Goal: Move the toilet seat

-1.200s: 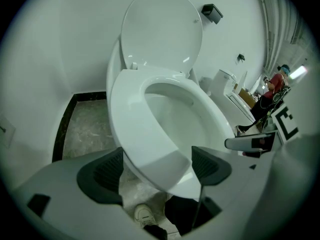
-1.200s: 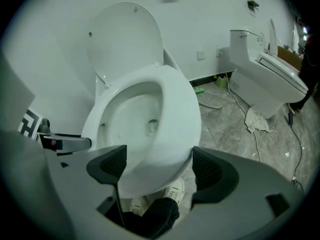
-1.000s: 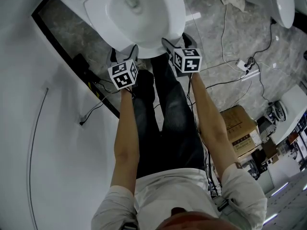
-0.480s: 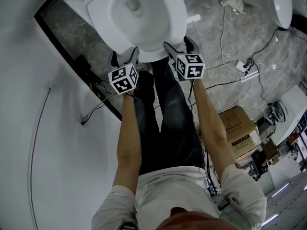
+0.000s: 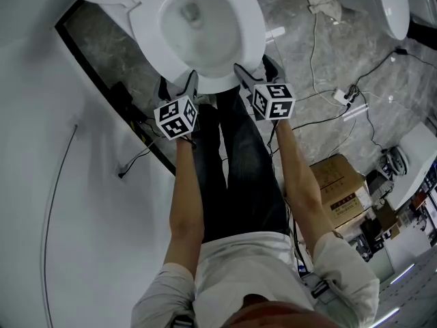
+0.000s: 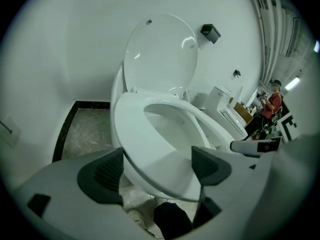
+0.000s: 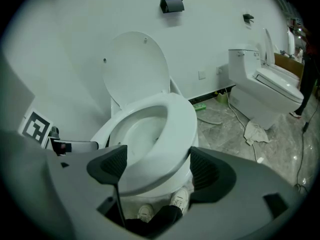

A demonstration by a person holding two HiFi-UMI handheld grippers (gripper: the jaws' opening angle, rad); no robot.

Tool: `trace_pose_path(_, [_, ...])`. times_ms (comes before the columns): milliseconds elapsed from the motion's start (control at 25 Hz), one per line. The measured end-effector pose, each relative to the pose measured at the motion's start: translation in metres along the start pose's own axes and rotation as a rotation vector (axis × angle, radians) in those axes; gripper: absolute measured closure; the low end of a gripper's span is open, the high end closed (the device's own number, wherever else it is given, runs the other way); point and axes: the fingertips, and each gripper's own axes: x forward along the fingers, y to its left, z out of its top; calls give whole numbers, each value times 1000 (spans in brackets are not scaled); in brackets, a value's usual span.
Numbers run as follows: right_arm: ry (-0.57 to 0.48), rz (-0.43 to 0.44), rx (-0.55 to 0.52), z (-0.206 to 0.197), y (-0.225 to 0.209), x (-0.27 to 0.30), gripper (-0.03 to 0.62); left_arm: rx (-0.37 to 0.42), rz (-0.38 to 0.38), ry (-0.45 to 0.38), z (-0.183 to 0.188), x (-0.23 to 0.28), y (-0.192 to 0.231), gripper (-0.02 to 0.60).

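Head view shows the person standing right at the front of a toilet, with the toilet seat lying down flat on the bowl below the raised lid. The seat's long axis runs from the hinge at the foot of the lid out to its rounded nose, which points away from the lid and straight at the person's legs. The left claw and the right claw sit side by side at that nose, the end farthest from the lid. Each gripper view shows its jaws spread wide with the seat's front rim lying between the pads, not pinched. To my eye this is the reaching-in step: next the claws need to close on the rim, then swing it up toward the lid.
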Motion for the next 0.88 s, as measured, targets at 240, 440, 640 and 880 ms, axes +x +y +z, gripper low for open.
trace_pose_path(240, [-12,8,-6,14,8,-13,186,-2,-3,-15,13,-12,-4,158])
trace_pose_path(440, [-27,12,-7,25,12,-20,186,-4,-3,-33,23,-19,-7,160])
trace_pose_path(640, [-44,18,2,34,17,-27,186,-2,-6,-59,31,-26,-8,159])
trace_pose_path(880, [-77,21,13,47,21,-35,186,-3,-9,-95,42,-35,-10,159])
